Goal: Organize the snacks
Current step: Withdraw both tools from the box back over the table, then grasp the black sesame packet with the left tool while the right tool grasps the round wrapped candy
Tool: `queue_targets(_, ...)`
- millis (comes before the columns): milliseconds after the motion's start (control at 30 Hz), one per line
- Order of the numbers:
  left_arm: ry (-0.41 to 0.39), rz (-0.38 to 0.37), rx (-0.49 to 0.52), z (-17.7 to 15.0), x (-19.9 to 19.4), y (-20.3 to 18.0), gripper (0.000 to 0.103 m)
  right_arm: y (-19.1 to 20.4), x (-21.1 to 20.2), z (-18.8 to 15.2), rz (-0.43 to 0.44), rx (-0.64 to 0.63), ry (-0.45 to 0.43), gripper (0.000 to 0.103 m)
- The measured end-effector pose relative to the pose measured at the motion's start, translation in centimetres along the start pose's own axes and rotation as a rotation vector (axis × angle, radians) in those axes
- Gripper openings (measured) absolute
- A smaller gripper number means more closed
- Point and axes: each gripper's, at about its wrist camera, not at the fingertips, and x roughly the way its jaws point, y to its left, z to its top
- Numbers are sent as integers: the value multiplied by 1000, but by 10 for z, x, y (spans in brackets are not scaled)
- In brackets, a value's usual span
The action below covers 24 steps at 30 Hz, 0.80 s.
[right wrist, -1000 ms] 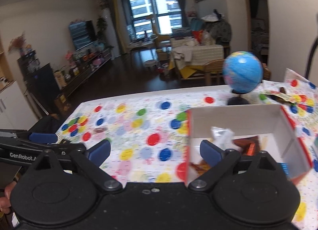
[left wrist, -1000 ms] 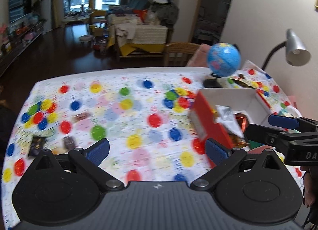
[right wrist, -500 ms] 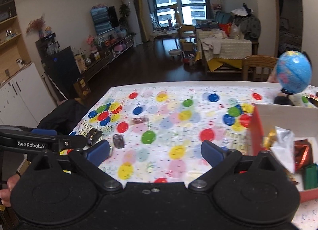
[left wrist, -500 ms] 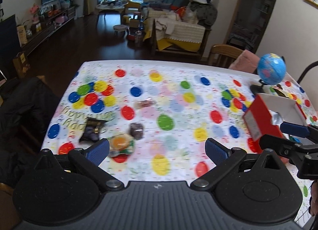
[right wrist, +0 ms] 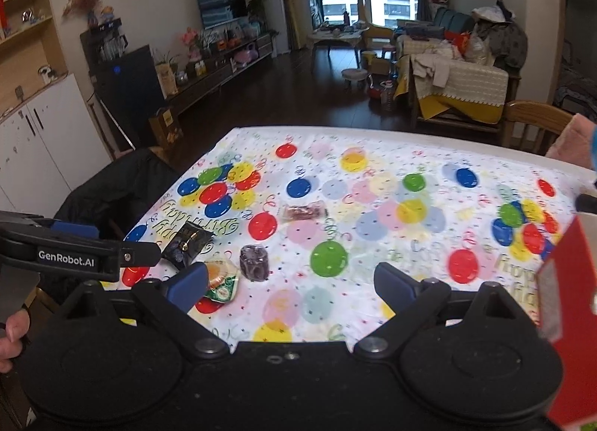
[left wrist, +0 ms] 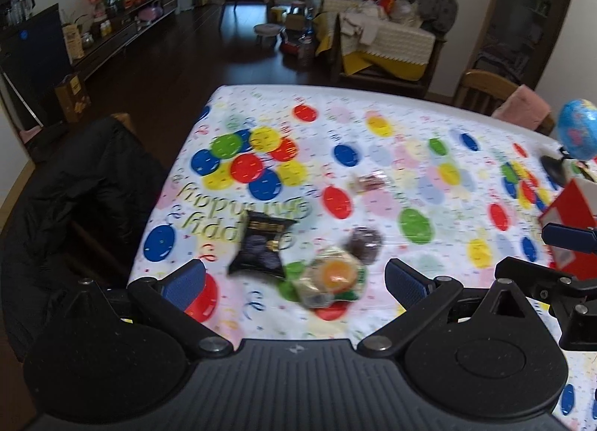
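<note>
Blurred orange-centred snack packet on balloon tablecloth

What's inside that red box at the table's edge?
Only the red box's outer wall and a strip of its white rim show in both views. Its inside is out of sight, so its contents can't be told.

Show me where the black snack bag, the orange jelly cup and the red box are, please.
black snack bag (left wrist: 262, 249), left wrist view, middle of the bag.
orange jelly cup (left wrist: 334, 271), left wrist view, orange centre.
red box (right wrist: 572, 315), right wrist view, red outer wall.
</note>
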Motion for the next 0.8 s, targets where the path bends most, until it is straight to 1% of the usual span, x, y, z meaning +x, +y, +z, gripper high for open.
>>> queue_targets(100, 18, 17, -18, 2, 14, 10, 103, 5, 20, 3, 20, -1, 27, 92)
queue_targets(200, 33, 30, -22, 4, 28, 18, 103, 11, 40, 5, 20, -22, 51, 90)
queue_targets(300, 52, 45, -28, 6, 44, 25, 103, 15, 60, 5, 16, -26, 76, 80)
queue_targets(400, 84, 55, -46, 9, 61, 31, 103, 16, 79, 6, 5, -33, 95, 77)
queue_targets(467, 103, 60, -52, 10, 71, 35, 103, 17, 89, 6, 2, -35, 109, 72)
queue_targets(533, 113, 79, -48, 10, 80, 36, 103, 17, 98, 7, 2, -30, 118, 71)
queue_targets(600, 120, 79, -45, 10, 87, 37, 103, 18, 106, 7, -4, -26, 128, 69)
queue_targets(667, 126, 88, -42, 11, 92, 36, 103, 19, 115, 7, -2, -20, 141, 61)
queue_targets(733, 137, 95, -47, 11, 99, 37, 103, 21, 121, 6, 13, -16, 154, 57)
queue_targets(800, 141, 101, -50, 11, 103, 38, 103, 24, 126, 6, 12, -24, 158, 57)
